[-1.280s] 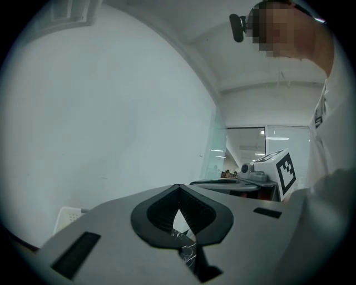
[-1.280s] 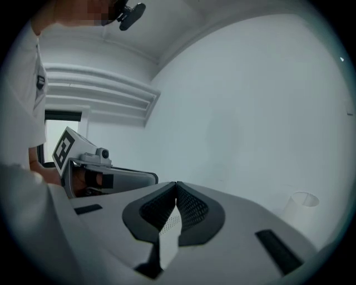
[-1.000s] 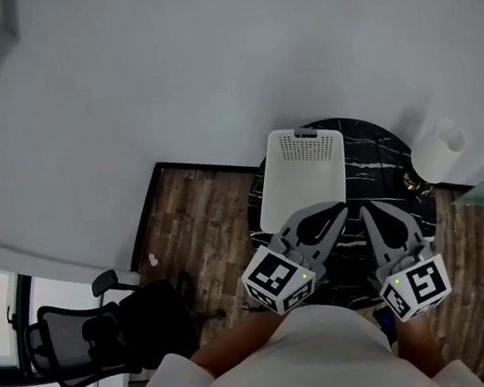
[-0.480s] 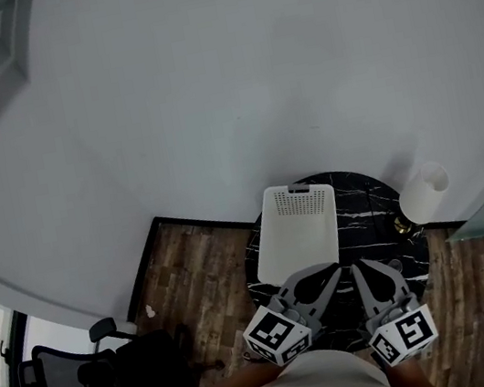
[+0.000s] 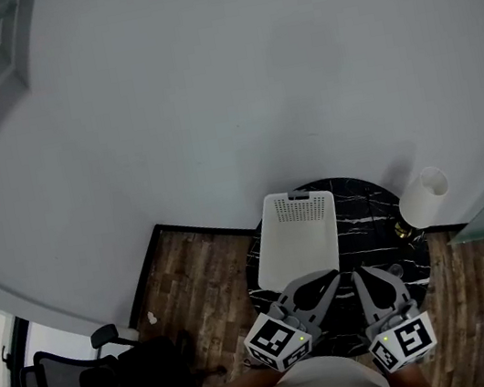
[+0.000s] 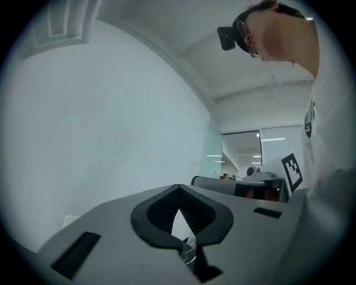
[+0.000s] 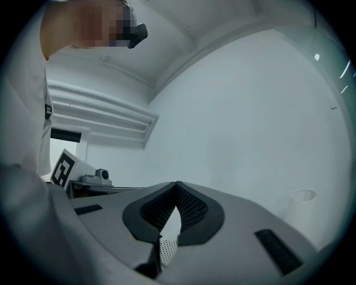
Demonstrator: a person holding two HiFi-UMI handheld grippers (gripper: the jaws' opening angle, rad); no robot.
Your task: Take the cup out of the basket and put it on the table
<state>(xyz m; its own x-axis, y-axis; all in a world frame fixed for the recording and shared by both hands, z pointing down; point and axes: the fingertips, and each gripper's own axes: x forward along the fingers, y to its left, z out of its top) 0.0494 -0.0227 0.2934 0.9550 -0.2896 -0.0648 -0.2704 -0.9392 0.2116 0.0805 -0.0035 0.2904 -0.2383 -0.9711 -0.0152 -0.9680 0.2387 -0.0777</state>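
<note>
Lower in view than 1 s ago: your left gripper [image 5: 329, 278], right gripper [image 5: 364, 276], jaws pressed together, empty, over near edge of table [image 5: 370, 212]. Left one nearer basket [image 5: 301, 238], just ahead; cup not visible, presumably inside.

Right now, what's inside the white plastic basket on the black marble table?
The white plastic basket shows only a plain white inside and a perforated far end. No cup is visible, though the basket is too small here to be sure.

head: high, looking down at table [image 5: 369, 203] | gripper views: low, facing wall [image 6: 111, 122]
</note>
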